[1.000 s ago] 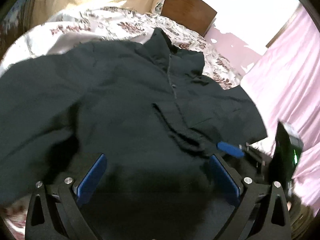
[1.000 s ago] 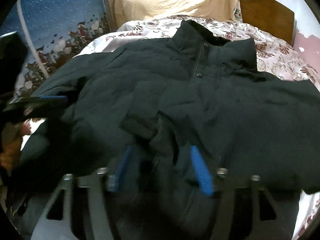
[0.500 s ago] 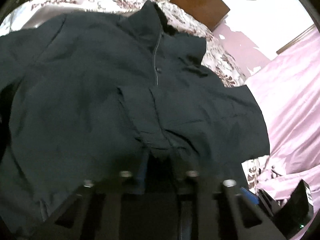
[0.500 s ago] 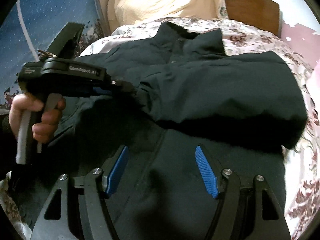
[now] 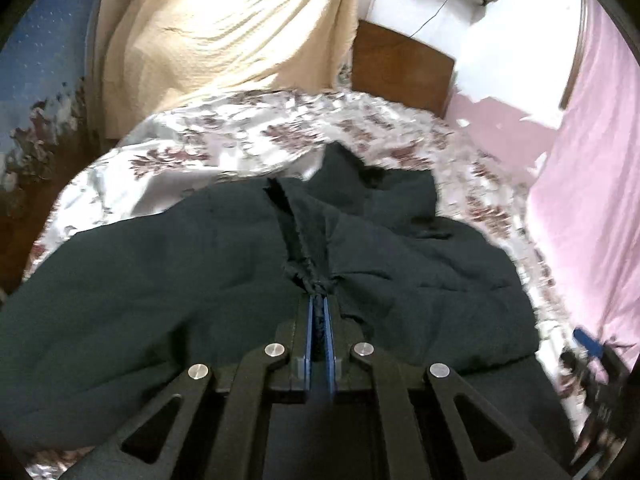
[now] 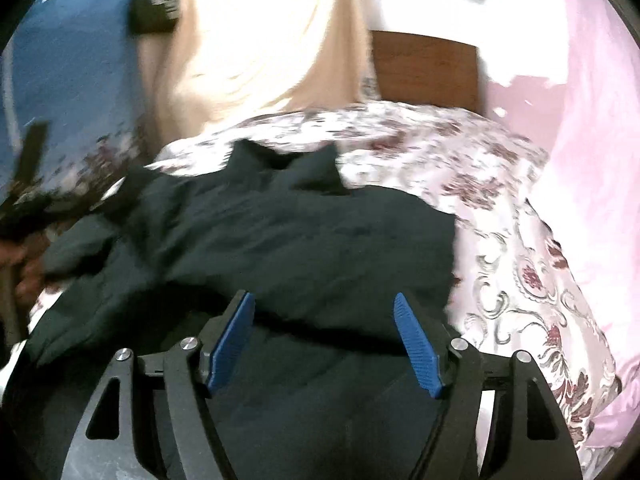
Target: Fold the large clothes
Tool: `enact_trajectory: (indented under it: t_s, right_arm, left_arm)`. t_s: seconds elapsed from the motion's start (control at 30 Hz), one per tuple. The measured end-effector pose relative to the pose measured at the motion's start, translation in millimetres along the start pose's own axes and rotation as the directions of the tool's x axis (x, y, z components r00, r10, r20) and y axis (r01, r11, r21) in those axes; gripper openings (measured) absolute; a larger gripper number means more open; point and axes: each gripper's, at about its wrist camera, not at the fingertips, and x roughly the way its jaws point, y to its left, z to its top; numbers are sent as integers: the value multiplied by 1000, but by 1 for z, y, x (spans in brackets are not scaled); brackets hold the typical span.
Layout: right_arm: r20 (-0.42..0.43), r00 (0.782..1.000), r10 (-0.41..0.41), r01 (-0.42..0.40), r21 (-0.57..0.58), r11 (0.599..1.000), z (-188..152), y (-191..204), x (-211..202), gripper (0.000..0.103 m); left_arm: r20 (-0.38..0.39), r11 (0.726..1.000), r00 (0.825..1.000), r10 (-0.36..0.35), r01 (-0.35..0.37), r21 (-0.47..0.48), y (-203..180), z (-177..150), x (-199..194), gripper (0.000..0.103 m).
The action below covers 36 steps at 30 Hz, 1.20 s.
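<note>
Flowered bed [image 5: 224, 148] under dark jacket [image 5: 160, 288]; left gripper [image 5: 318, 300] fingers pinching its front edge, right gripper [image 6: 325, 300] fingers spread above.

Both wrist views look closely across the same jacket [image 5: 160, 300] toward the headboard [image 6: 424, 68]

The bottom of the dark jacket [image 5: 180, 300] runs behind the left gripper [image 5: 318, 300] body and off the frame's lower edge, so its hem can't be seen, and the bit of fabric pinched between the blue pads is mostly buried. In the right wrist view the whole left side is motion-smeared: the dark shape [image 6: 28, 184] there is just a blur, and the jacket's left sleeve melts into it. The right gripper [image 5: 588, 344] at the left view's edge is cropped and fuzzy.
</note>
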Motion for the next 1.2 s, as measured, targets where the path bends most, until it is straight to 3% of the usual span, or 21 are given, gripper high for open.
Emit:
enact_trajectory:
  t_s: [0.1, 0.27, 0.47, 0.63, 0.7, 0.8, 0.87, 0.93, 0.97, 1.03, 1.2]
  right_arm:
    - [-79, 996, -30, 38, 95, 995, 4, -22, 48, 68]
    - [-249, 968, -39, 82, 166, 983, -5, -45, 125, 67]
    - [-304, 949, -84, 121, 103, 987, -16, -30, 157, 70]
    - [-294, 951, -96, 130, 98, 987, -18, -29, 161, 71]
    - [-278, 956, -95, 127, 100, 987, -15, -31, 156, 72]
    - [-234, 968, -94, 123, 112, 986, -11, -25, 131, 75]
    - [-211, 975, -70, 97, 120, 988, -9, -18, 115, 81]
    - [-196, 980, -46, 67, 101, 993, -4, -4, 101, 84]
    - [-187, 982, -30, 47, 84, 995, -2, 5, 93, 85]
    - [-173, 985, 0, 10, 56, 998, 2, 23, 80, 88]
    - [-171, 981, 90, -88, 16, 996, 1, 72, 58, 89]
  left_arm:
    - [-46, 997, 996, 71, -70, 26, 4, -9, 19, 6]
    - [-85, 986, 984, 155, -148, 80, 7, -27, 47, 6]
    - [-124, 982, 975, 183, -175, 74, 17, -42, 65, 7]
    - [-123, 984, 977, 176, -170, 57, 20, -45, 66, 11]
    - [-133, 988, 979, 153, -153, 15, 27, -42, 60, 16]
    - [-142, 991, 982, 126, -132, -36, 36, -42, 47, 32]
    - [-129, 990, 984, 123, -131, -57, 39, -43, 33, 69]
    - [-70, 989, 992, 108, -114, -89, 44, -45, 9, 74]
    - [-57, 988, 993, 108, -113, -103, 46, -45, -2, 83]
    - [-47, 984, 993, 112, -117, -132, 51, -47, -18, 89]
    - [-95, 958, 984, 152, -170, -230, 81, -65, -60, 89]
